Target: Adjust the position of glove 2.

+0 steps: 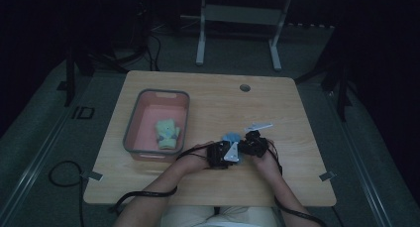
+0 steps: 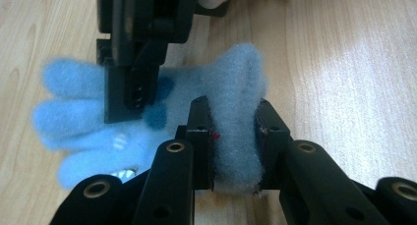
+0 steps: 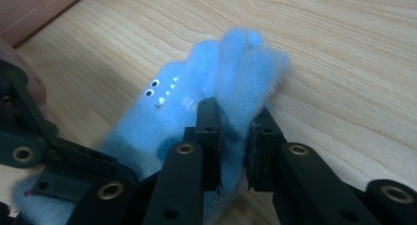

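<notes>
A fuzzy light-blue glove (image 1: pixel 231 137) lies on the wooden table (image 1: pixel 208 98) near the front middle. In the left gripper view the glove (image 2: pixel 78 117) spreads its fingers to the left, and my left gripper (image 2: pixel 235 136) is shut on a raised fold at its cuff end. In the right gripper view my right gripper (image 3: pixel 235 136) pinches another upright fold of the glove (image 3: pixel 196 77). From above, the left gripper (image 1: pixel 225 152) and right gripper (image 1: pixel 246 145) stand close together over the glove. The right gripper's black jaws (image 2: pixel 133 87) hang over the glove's palm.
A pink bin with a grey rim (image 1: pixel 131 123) stands on the left half of the table, with a green glove (image 1: pixel 167 133) inside. A round cable hole (image 1: pixel 244 87) lies near the far edge. Cables (image 1: pixel 143 192) trail off the front edge.
</notes>
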Tool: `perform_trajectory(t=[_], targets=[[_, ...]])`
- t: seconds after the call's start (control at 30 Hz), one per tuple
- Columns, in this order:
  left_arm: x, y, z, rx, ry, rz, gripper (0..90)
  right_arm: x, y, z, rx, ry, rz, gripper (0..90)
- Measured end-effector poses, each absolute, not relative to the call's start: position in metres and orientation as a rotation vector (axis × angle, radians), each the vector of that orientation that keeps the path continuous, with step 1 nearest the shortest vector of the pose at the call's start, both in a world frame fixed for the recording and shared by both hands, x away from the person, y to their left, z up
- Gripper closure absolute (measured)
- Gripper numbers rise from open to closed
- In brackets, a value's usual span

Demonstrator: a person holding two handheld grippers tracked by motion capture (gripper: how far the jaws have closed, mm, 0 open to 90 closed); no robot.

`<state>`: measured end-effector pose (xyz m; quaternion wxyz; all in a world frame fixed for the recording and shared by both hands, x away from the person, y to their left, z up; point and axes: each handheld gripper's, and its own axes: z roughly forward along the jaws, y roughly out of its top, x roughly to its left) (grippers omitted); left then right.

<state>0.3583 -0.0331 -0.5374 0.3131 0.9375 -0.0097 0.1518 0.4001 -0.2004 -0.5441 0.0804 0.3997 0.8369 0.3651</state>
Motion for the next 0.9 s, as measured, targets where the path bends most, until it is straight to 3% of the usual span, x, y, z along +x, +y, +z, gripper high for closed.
perform_trajectory(t=[0.43,0.9], targets=[[0.358,-0.012,-0.486,2.454,-0.02,0.449,74.2,0.405,-0.199,-0.499,1.141,2.502,1.251,80.0],[0.357,0.02,-0.451,2.491,-0.001,0.492,74.5,0.41,-0.164,-0.469,1.033,2.521,1.294,80.1]])
